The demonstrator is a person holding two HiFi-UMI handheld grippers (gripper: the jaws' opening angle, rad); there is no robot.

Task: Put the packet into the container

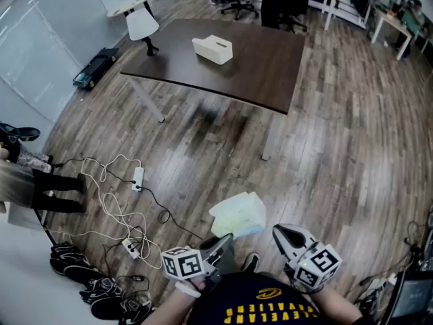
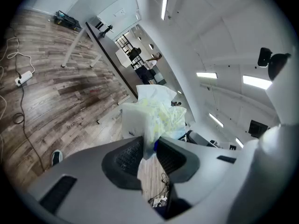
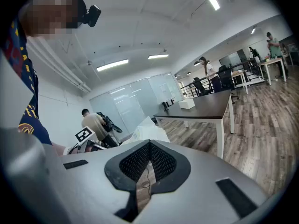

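Head view: my left claw (image 1: 218,244) holds a pale, crinkled packet (image 1: 238,214) up over the wood floor (image 1: 338,147), close in front of my body. My right claw (image 1: 287,235) hangs near it, not touching the packet. Well ahead, a white container (image 1: 212,49) sits on the dark counter (image 1: 270,73). White cables and a power strip (image 1: 138,178) trail across the floor at left.

Left gripper view: the jaws are clamped on the packet's lower edge, with the ribbed pads pressing it from both sides. The rest of the packet stands up above them, white with yellow-green print. The counter's dark edge runs across the room behind it.

Right gripper view: the jaws are pressed together with nothing between them. Just beyond their tips I see the packet's white top, and farther off the counter with the container on it. A person (image 3: 96,122) stands with their back turned at left, by the glass wall.
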